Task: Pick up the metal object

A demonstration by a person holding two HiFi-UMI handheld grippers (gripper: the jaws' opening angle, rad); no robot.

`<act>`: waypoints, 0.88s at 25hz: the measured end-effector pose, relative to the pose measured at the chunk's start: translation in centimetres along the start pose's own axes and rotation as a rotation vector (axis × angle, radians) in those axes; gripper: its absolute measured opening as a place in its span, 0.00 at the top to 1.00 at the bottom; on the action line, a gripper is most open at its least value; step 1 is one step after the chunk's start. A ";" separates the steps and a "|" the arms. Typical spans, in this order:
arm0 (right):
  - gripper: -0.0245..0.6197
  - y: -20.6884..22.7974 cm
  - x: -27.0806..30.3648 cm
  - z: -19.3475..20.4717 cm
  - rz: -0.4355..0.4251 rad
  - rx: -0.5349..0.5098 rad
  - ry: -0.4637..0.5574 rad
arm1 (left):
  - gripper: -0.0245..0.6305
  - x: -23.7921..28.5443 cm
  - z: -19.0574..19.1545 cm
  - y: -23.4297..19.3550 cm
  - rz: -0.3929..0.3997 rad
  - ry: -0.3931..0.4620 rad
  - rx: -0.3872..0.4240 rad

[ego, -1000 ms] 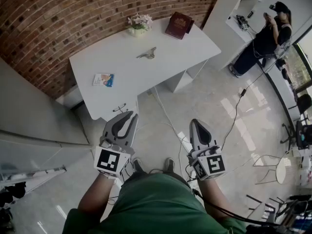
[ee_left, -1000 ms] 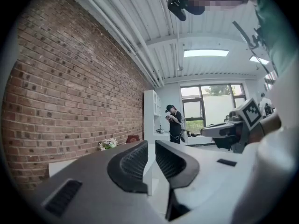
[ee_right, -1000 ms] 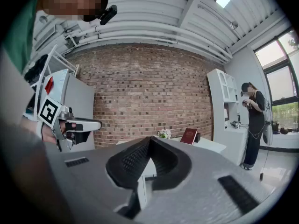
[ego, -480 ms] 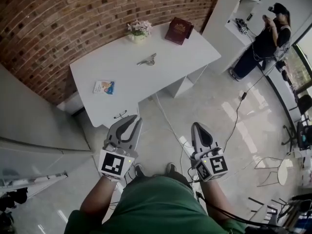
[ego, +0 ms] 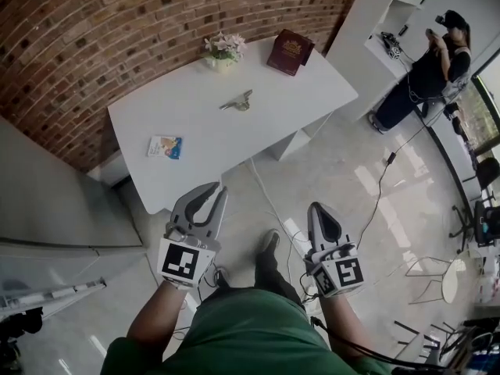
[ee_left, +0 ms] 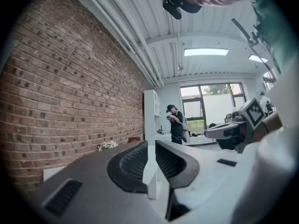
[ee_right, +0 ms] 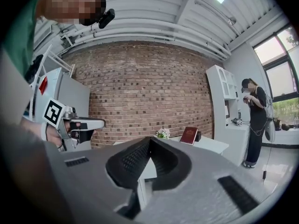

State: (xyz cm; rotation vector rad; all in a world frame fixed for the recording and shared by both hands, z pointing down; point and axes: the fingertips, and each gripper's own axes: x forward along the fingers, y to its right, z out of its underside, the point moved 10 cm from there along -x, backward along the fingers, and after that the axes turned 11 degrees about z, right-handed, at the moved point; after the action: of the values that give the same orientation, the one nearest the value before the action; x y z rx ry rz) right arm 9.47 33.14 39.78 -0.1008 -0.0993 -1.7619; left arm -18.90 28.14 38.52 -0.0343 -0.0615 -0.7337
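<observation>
The metal object (ego: 237,101) lies near the middle of the white table (ego: 195,123), far ahead of both grippers. My left gripper (ego: 217,187) is held over the floor just short of the table's near edge, jaws a narrow gap apart with nothing between them (ee_left: 151,143). My right gripper (ego: 316,206) hovers over the floor to the right, its tips meeting on nothing (ee_right: 149,140). Neither gripper view shows the metal object; each shows the other gripper beside its own jaws.
On the table also stand a small flower pot (ego: 223,48), a red book (ego: 291,51) and a blue-and-white booklet (ego: 165,147). A brick wall (ego: 117,30) backs it. Cables (ego: 269,198) run over the floor. A person (ego: 426,73) stands by white shelves at the far right.
The person holding the grippers has stepped toward the table, one foot now forward. Both grippers have drifted slightly ahead. Their jaws look the same.
</observation>
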 end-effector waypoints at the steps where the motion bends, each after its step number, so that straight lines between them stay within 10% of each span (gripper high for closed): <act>1: 0.96 0.5 1.0 0.3 -0.009 0.007 0.000 | 0.89 0.8 0.2 -0.4 -0.010 -0.003 0.001; 22: 0.96 17.0 19.1 0.4 -0.208 0.089 -0.036 | 0.89 20.5 -0.5 -3.9 -0.225 -0.128 0.106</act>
State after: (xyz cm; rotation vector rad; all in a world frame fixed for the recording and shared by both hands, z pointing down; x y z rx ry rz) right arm 22.48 11.35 42.74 -0.0595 -0.2211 -1.9600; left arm -6.32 11.48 39.48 0.0277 -0.2292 -0.9513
